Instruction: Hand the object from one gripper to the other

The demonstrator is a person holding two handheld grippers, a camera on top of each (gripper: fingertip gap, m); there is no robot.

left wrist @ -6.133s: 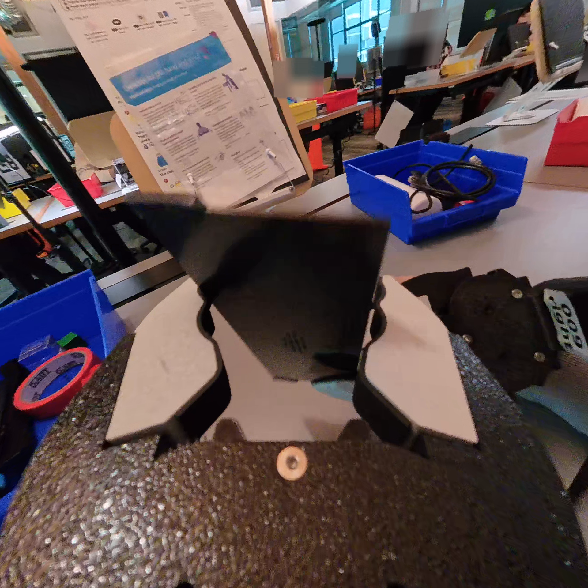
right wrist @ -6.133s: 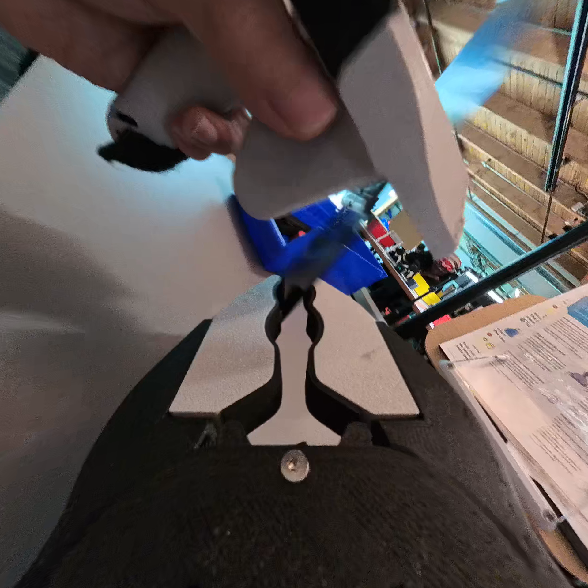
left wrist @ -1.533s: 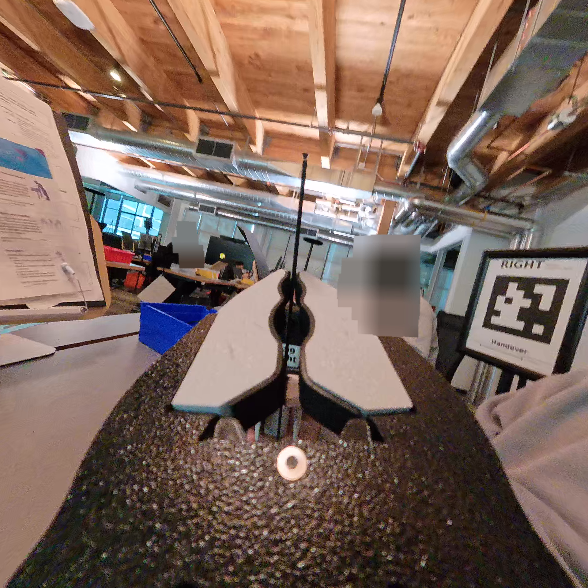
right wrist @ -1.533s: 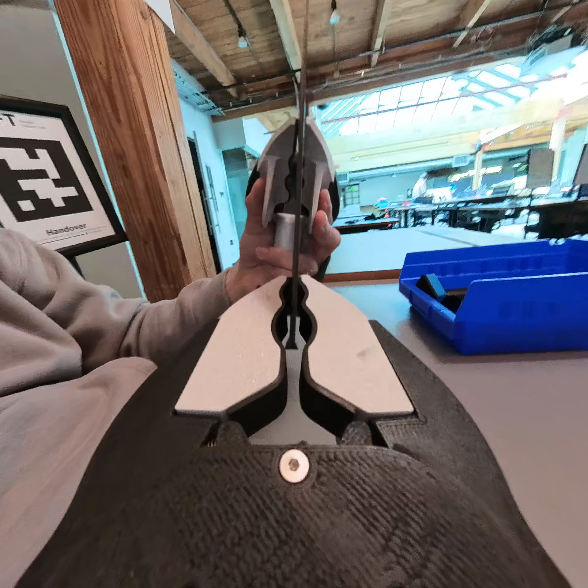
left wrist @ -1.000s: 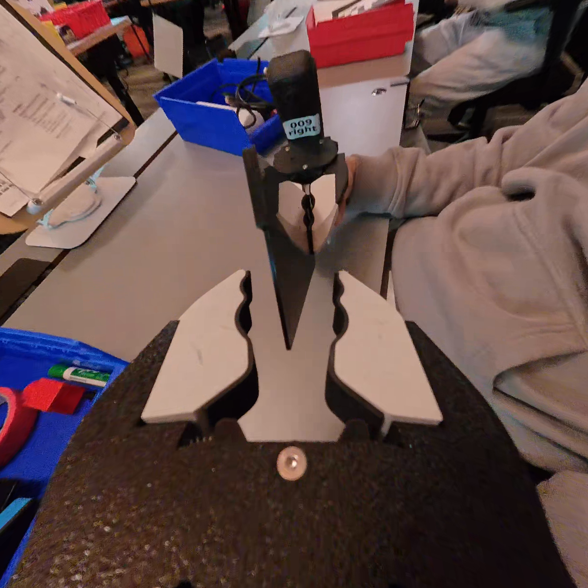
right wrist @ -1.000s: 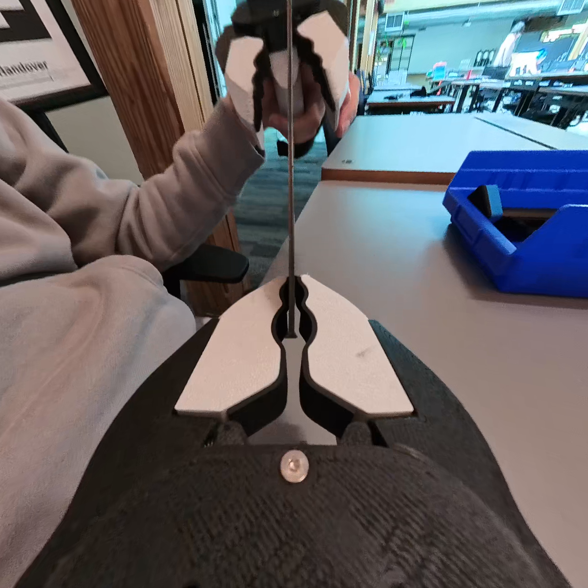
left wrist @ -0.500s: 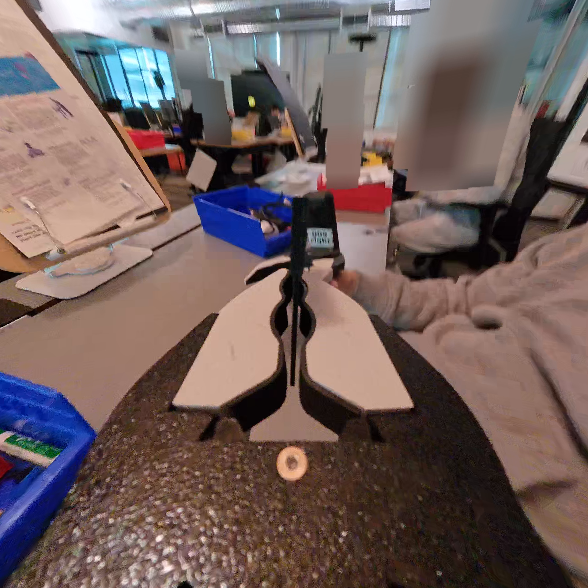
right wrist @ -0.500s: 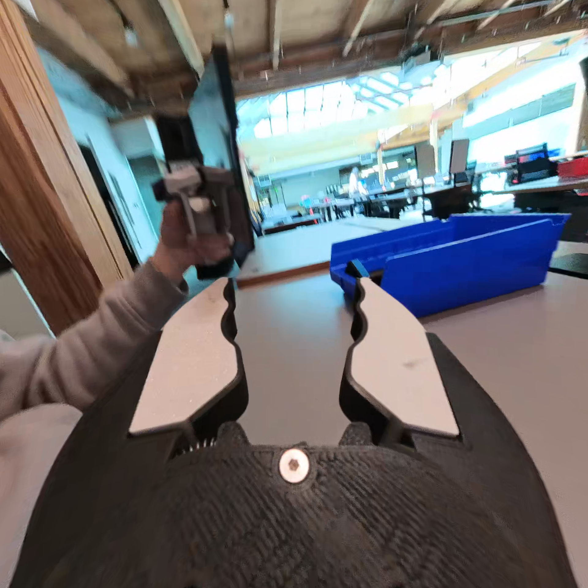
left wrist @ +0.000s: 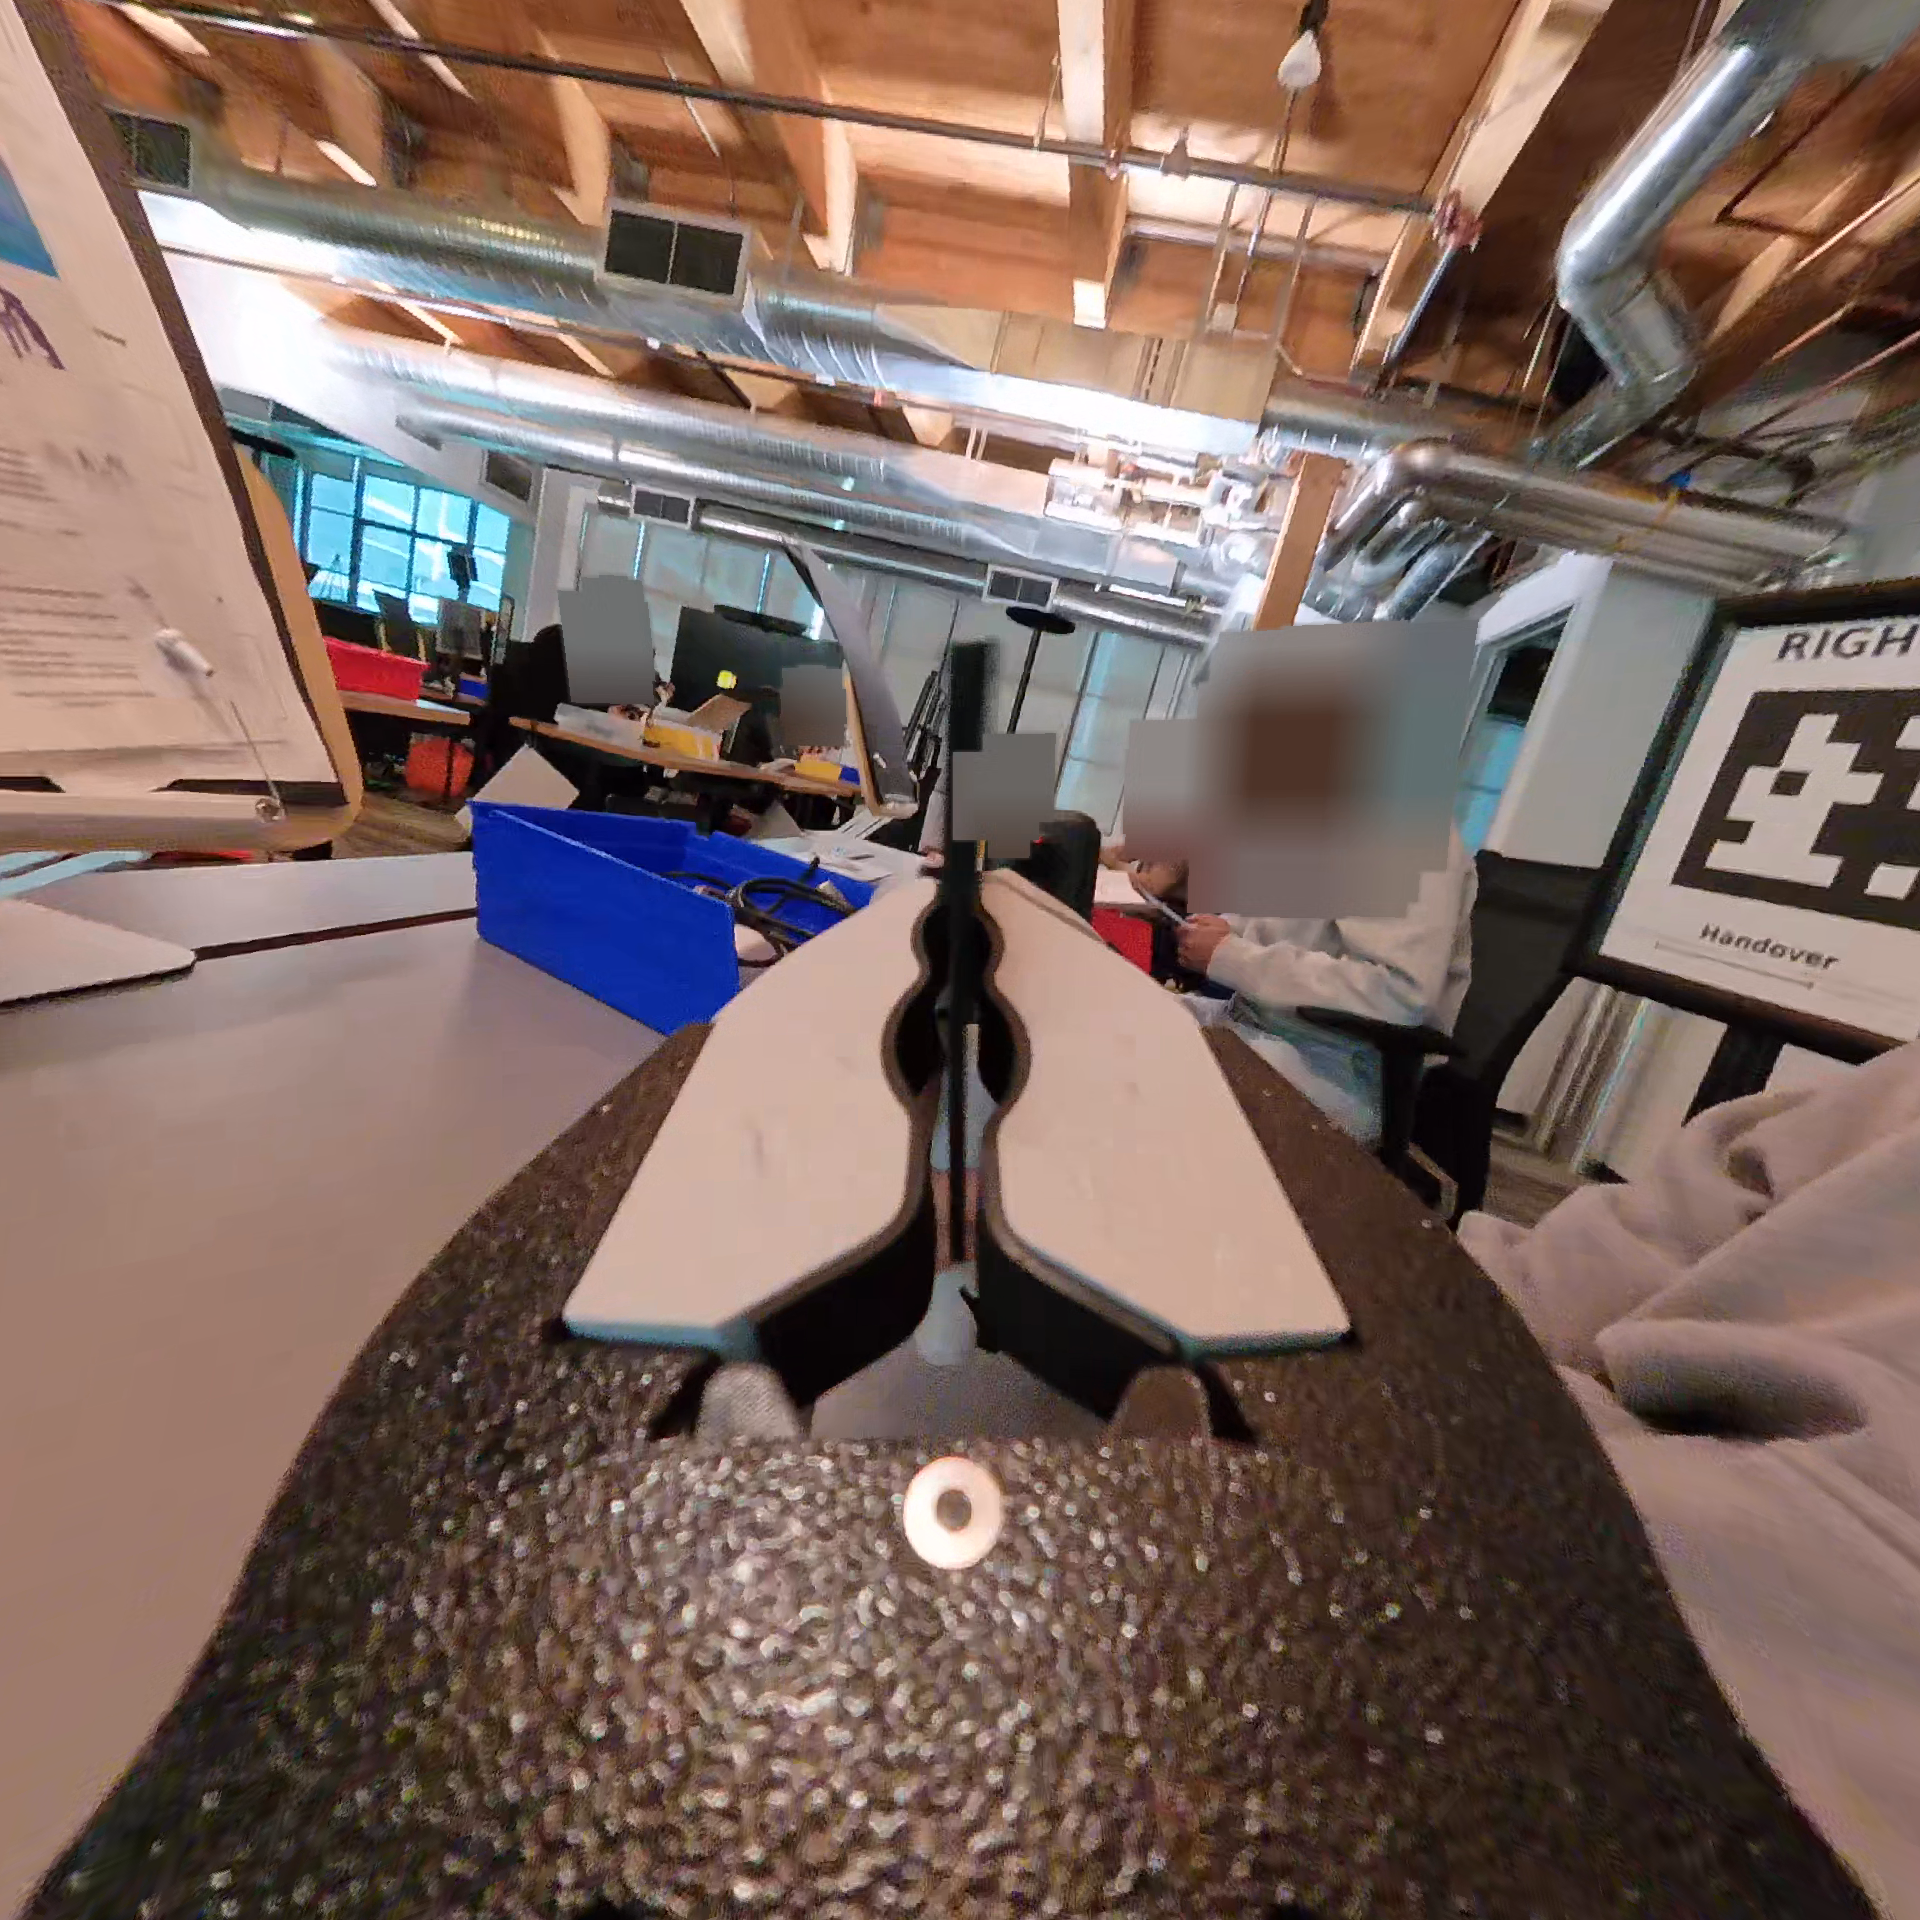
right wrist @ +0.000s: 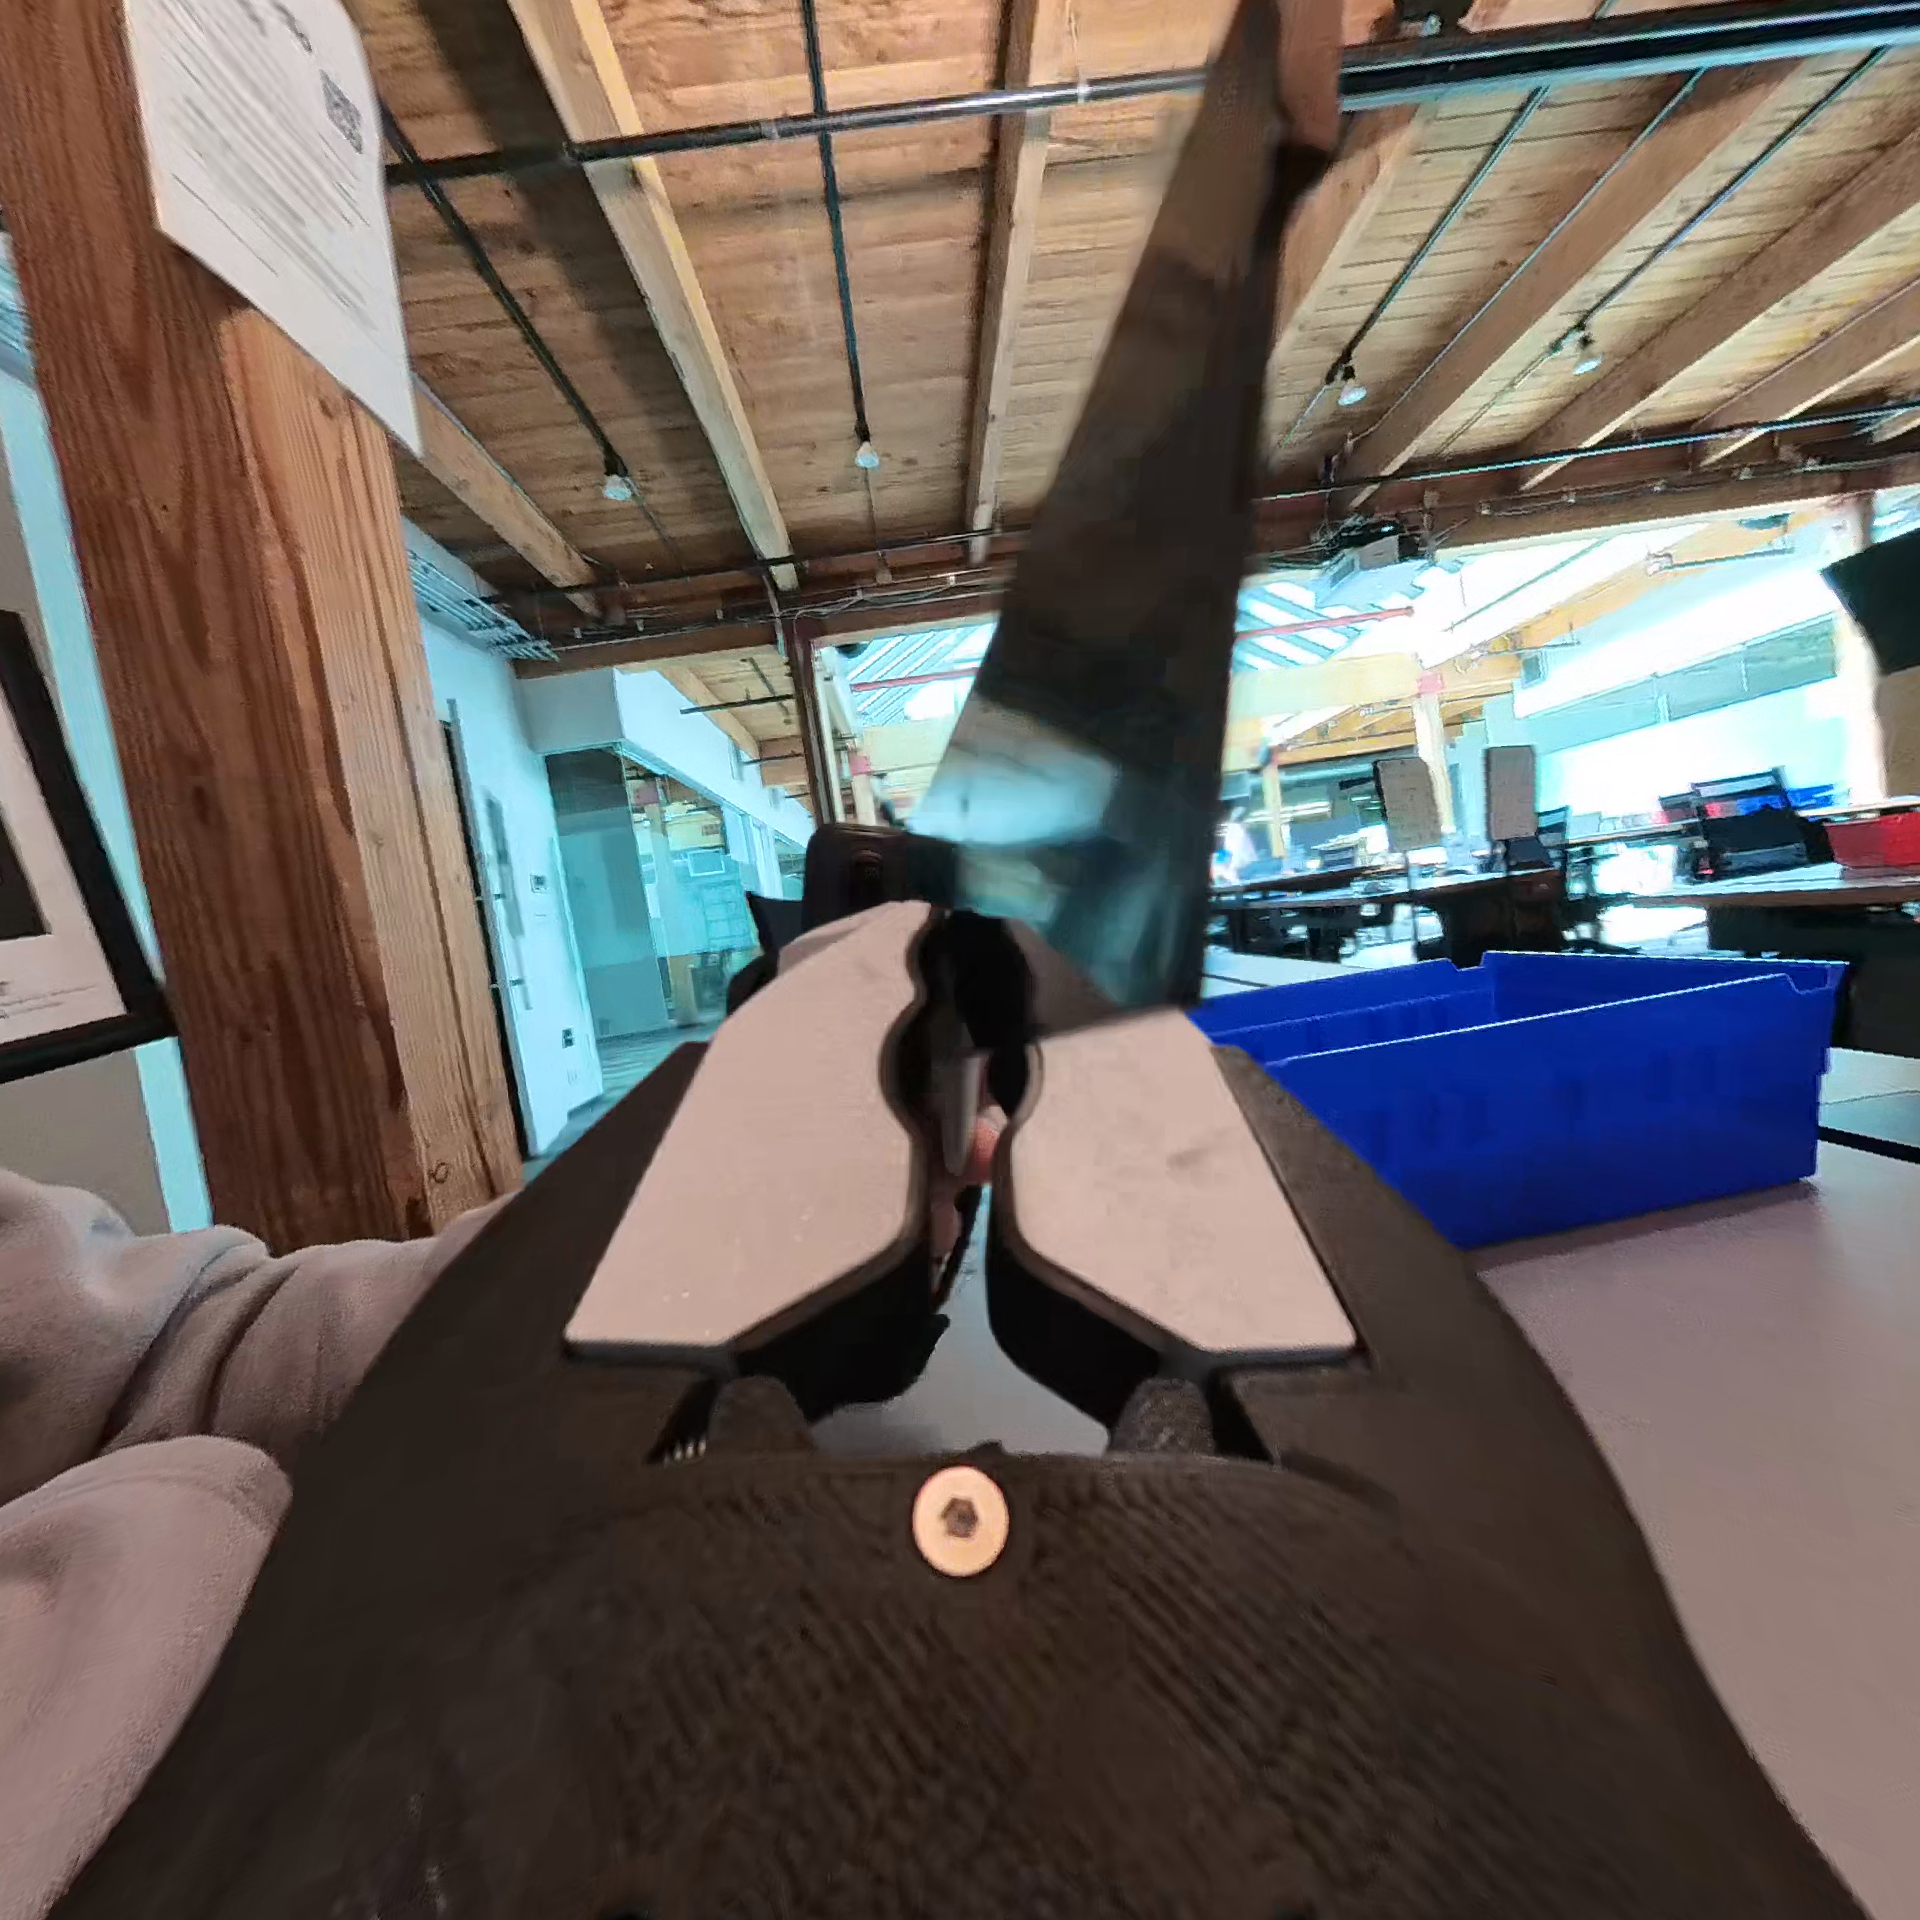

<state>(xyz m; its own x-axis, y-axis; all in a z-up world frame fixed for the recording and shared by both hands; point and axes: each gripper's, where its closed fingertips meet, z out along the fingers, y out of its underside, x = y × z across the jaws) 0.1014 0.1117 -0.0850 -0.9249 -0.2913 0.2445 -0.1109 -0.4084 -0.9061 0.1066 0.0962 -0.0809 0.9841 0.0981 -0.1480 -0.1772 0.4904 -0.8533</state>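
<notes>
The object is a thin black plate point(left wrist: 966, 727). In the left wrist view it stands edge-on, pinched between the fingers of my left gripper point(left wrist: 961, 914), which is shut on it. In the right wrist view the plate point(right wrist: 1122, 623) shows its glossy face and rises up and to the right, crossing in front of the tip of one finger. My right gripper point(right wrist: 975, 971) has its fingers closed to a narrow gap. I cannot tell whether anything is pinched in it. The left gripper point(right wrist: 842, 862) shows just beyond those fingertips. The two grippers face each other, close together.
A grey table point(left wrist: 260, 1091) lies below, with a blue bin point(left wrist: 603, 914) holding cables. Another blue bin point(right wrist: 1507, 1091) sits to the right. A wooden post point(right wrist: 260, 727) and a document stand point(left wrist: 104, 520) stand close by. A seated person point(left wrist: 1330, 956) is behind, beside a framed sign point(left wrist: 1787, 810). My left and right fingertips are right by each other.
The right gripper let go of the plate and the left closed on it. Both grippers then tilted upward. The right's fingers went from wide open to closed, near the left gripper.
</notes>
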